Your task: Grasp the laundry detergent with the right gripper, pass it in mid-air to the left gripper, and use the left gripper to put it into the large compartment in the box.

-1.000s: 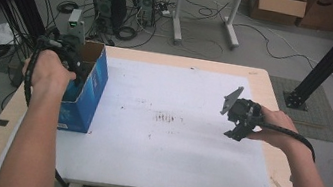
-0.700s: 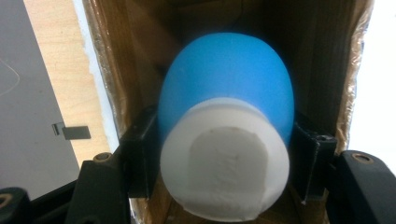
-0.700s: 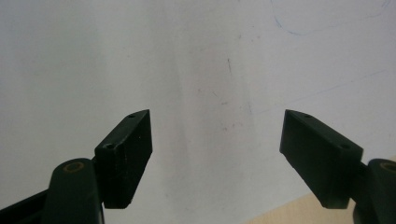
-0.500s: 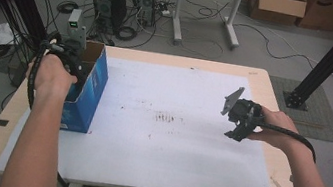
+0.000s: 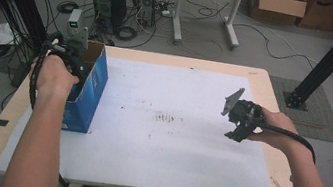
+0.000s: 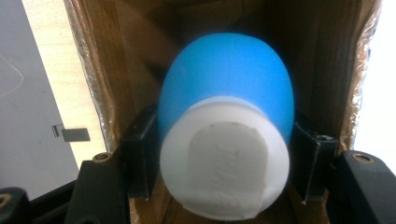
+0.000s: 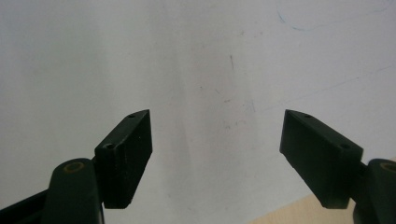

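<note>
Left gripper view: one blue-and-white object (image 6: 226, 140), clamped.

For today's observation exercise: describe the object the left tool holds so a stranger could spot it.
Start at the blue cardboard box on the white-covered table's left edge. Inside it, the left tool grips a rounded blue object with a flat white end, the smooth, bright thing among brown walls.

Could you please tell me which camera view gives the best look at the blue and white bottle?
The left gripper view: the bottle sits close up between the left tongs, inside the cardboard box. In the high view, the hand and box cover it.
</note>
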